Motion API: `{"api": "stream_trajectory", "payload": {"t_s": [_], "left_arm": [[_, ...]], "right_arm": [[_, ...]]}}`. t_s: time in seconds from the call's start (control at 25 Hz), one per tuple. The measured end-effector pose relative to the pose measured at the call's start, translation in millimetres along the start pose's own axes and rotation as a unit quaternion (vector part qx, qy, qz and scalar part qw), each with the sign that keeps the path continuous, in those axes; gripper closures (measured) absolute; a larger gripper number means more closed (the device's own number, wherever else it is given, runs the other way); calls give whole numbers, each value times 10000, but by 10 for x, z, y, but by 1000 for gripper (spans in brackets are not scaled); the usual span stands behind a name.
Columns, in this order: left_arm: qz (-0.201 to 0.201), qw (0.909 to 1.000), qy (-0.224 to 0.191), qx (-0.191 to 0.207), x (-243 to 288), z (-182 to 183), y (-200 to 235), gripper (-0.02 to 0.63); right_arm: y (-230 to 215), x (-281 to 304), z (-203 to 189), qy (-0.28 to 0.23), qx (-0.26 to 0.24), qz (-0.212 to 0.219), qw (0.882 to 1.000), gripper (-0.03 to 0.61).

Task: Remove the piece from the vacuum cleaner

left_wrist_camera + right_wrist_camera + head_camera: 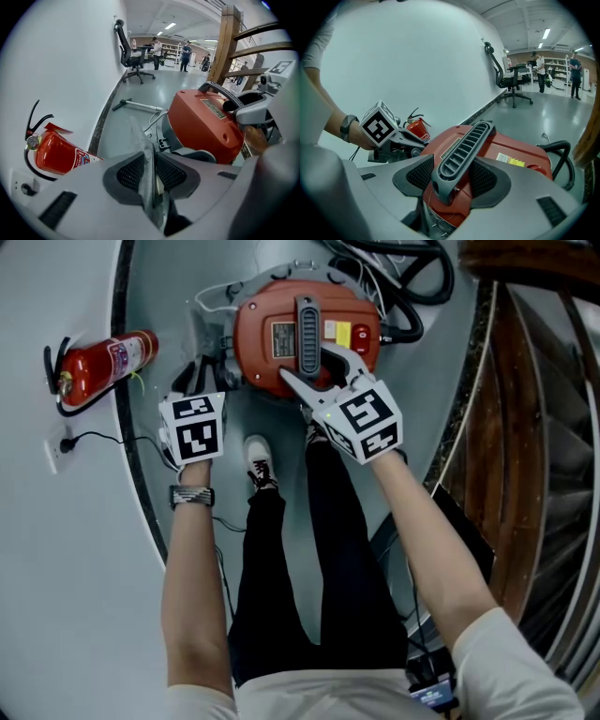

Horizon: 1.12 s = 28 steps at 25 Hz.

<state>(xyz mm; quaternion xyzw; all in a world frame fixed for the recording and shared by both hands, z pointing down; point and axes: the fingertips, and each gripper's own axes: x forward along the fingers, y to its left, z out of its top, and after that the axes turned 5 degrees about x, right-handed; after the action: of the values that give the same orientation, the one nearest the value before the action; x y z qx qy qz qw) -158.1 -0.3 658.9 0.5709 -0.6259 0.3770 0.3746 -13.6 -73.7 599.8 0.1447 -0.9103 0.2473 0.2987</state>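
The left gripper (151,176) is being held with jaws narrowly apart about a thin translucent sheet (140,140) (seemingly the piece, not visibly pinched) at the 9 o'clock side of the red vacuum cleaner (255,357), while the right gripper (452,178) is being clamped on its ribbed handle (464,145). Extraction is judged underway; a firm pinch and a pull toward 9 o'clock are being called for.

Floor (178,315): grey, glossy, edged by a dark skirting strip along the wall. Upper centre of the head view: red vacuum cleaner (262,352) with black hose (555,144); upper left, red fire extinguisher (108,365) at the wall; centre, one shoe (260,460). Left gripper view, farther back: metal tube (140,105) lying flat, office chair (133,56) beside the wall.
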Motion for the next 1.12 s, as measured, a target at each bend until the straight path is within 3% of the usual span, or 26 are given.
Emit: {"api": "stream_trajectory", "payload": {"t_s": [0.36, 0.6, 0.96, 1.12], "left_arm": [[-83, 9999, -17, -113, 7, 7, -49, 578], [-114, 9904, -212, -1364, -14, -21, 26, 583], [-90, 9781, -376, -2046, -15, -57, 86, 583], [-136, 9666, -449, -2518, -21, -77, 123, 584]], "right_arm": [[-2, -7, -14, 32, -13, -31, 10000, 342], [1, 1, -5, -10, -34, -45, 10000, 342], [-2, -2, -8, 2, -45, -52, 10000, 342], [7, -2, -17, 15, -36, -53, 10000, 342]]}}
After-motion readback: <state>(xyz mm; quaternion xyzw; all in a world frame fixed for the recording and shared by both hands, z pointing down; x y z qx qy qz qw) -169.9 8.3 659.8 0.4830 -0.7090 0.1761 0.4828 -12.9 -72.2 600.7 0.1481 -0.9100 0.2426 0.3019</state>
